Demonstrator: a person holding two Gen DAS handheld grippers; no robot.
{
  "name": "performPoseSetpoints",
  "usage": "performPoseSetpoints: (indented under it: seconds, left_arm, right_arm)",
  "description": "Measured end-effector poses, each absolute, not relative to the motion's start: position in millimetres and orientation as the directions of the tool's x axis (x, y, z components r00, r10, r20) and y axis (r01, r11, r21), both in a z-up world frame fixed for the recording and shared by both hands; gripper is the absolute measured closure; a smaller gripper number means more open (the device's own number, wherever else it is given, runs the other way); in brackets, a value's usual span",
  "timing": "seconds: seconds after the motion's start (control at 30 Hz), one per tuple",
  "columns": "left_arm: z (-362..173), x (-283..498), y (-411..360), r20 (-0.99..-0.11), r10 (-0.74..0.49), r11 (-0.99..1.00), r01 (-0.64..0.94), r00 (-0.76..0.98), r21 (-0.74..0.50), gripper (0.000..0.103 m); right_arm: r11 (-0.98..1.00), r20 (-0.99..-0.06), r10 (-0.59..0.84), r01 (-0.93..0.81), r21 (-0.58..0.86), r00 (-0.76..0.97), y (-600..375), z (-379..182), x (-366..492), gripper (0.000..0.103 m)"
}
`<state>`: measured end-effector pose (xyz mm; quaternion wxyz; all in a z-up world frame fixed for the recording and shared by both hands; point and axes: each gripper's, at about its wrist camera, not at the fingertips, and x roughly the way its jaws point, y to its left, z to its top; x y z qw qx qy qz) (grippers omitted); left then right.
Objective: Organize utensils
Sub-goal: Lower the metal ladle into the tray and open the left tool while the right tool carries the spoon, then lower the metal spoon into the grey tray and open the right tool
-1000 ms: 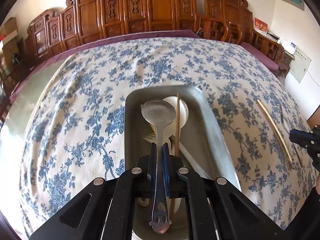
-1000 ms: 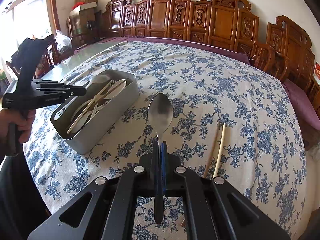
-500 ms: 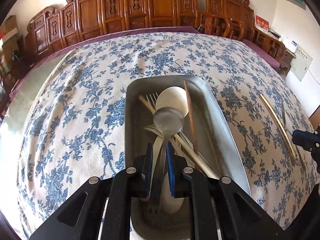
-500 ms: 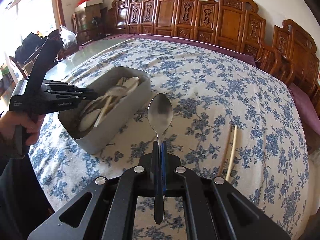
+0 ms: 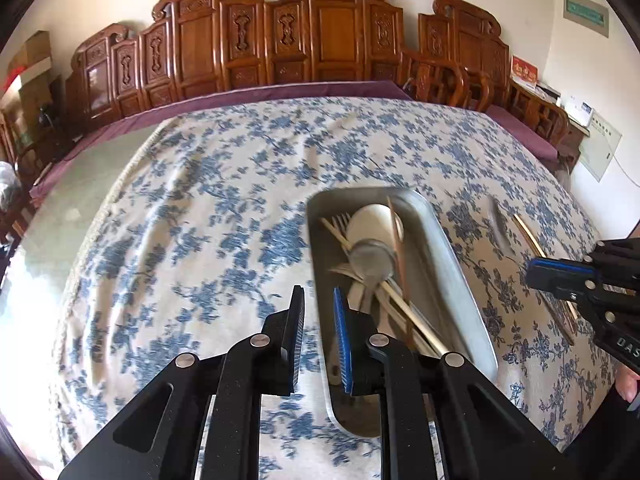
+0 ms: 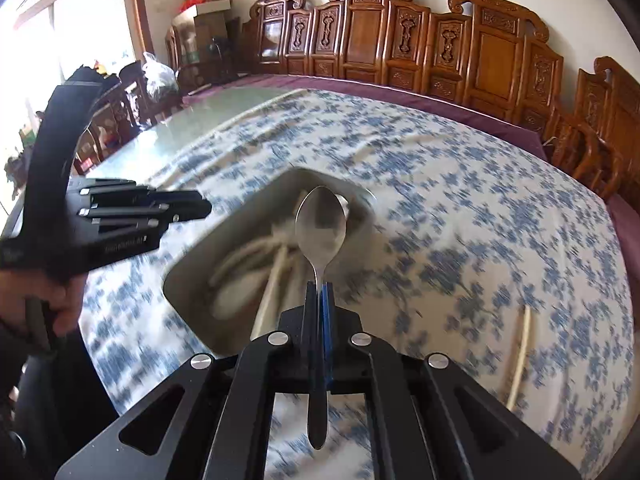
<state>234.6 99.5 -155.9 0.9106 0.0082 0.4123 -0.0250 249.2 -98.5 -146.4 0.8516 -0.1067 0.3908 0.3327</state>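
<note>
Now that the left tool has just spread apart, dropping its spoon into the tray, the right tool clamps another spoon above it.

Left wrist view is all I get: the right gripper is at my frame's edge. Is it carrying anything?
Observer: Yes. The right gripper is shut on a metal spoon, bowl pointing forward.
Operator: Is it lined up with the tray?
Observer: In the right wrist view the spoon's bowl overlaps the far end of the tray, above the pale utensils inside. I cannot tell how high it is.
</note>
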Motion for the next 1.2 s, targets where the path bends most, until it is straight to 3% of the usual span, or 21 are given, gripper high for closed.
performPoseSetpoints:
  seconds: [0.13,0.97,1.2]
  left_arm:
    - [-149.5,229.4,114.1,-0.743,-0.023,1.000,0.031,0.669,-0.004,0.084]
    - [-146.8,214.2,148.3,-0.746,0.026,1.000,-0.018,0.665,0.019,0.084]
    - [-137.3,204.6,144.0,-0.740,0.032,0.999,-0.020,0.672,0.026,0.084]
  right_arm:
    - [0.747,-0.728,0.503,-0.657,0.096,0.466,-72.3,-141.5,258.1,0.099]
    - [0.789,-0.812,0.463,-0.582,0.195,0.355,-5.4,-206.7,293.1,0.098]
    - [0.780,-0.786,0.494,-0.589,0.212,0.372,-22.1,-194.1,284.9,0.096]
